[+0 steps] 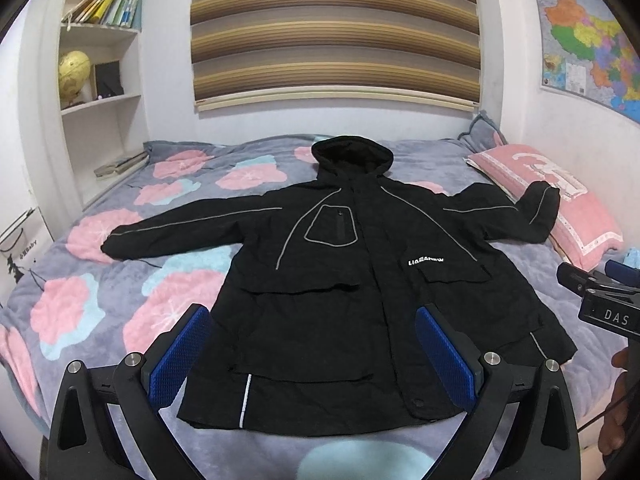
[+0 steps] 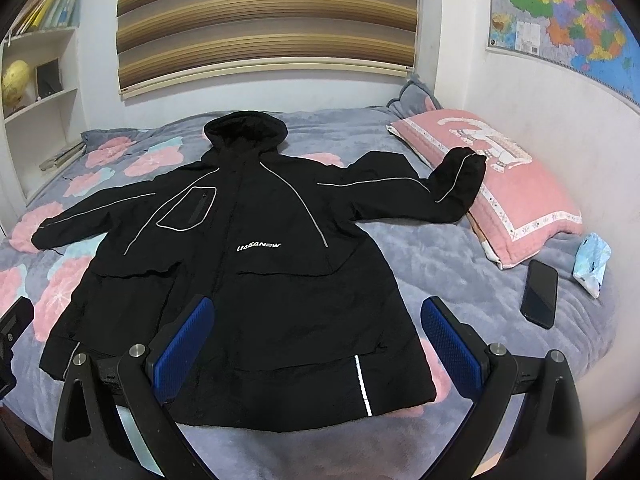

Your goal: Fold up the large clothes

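A black hooded jacket (image 1: pixel 332 280) with grey piping lies flat, front up, on the bed, sleeves spread to both sides and hood toward the far wall; it also shows in the right wrist view (image 2: pixel 256 272). Its right sleeve cuff (image 2: pixel 460 176) rests on the pink pillow. My left gripper (image 1: pixel 316 320) is open and empty, hovering above the jacket's lower hem. My right gripper (image 2: pixel 320 312) is open and empty, above the hem's right part. The right gripper's body (image 1: pixel 600 300) shows at the left view's right edge.
The bed has a grey quilt (image 1: pixel 100 280) with pink and blue flowers. A pink pillow (image 2: pixel 500 184) lies at the right by the wall. A black phone (image 2: pixel 540 294) and a tissue pack (image 2: pixel 592 262) lie on the quilt at the right. A bookshelf (image 1: pixel 100 60) stands at the left.
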`<state>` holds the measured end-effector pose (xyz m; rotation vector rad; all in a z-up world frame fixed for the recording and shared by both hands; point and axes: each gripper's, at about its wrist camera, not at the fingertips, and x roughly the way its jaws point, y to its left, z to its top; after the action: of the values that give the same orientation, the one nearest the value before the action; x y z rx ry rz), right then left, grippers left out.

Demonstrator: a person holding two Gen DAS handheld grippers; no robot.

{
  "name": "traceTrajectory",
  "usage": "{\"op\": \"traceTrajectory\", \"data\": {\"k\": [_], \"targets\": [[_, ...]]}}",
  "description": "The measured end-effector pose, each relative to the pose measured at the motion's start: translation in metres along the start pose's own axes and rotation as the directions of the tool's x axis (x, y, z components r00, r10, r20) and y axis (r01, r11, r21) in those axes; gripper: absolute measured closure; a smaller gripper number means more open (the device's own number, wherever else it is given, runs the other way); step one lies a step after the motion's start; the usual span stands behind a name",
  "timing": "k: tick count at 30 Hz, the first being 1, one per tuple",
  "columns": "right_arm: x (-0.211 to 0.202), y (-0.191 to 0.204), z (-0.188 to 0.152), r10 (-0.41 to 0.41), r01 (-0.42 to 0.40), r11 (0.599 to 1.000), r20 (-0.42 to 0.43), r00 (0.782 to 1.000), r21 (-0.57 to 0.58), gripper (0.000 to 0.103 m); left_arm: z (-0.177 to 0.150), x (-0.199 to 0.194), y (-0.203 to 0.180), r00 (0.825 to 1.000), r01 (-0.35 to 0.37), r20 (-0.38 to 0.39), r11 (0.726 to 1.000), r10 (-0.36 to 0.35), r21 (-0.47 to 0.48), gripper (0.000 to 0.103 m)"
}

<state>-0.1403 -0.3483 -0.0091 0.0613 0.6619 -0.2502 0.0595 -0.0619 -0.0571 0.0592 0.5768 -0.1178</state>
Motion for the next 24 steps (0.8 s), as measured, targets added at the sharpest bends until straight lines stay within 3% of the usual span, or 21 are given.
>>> {"op": "traceTrajectory", "data": {"k": [24], "targets": [[0.001, 0.009, 0.002, 0.008, -0.008, 1.000, -0.017, 1.000, -0.022, 0.000, -0.004, 0.002, 0.001, 1.000, 0.019, -0.007, 1.000, -0.019, -0.007, 0.001]]}}
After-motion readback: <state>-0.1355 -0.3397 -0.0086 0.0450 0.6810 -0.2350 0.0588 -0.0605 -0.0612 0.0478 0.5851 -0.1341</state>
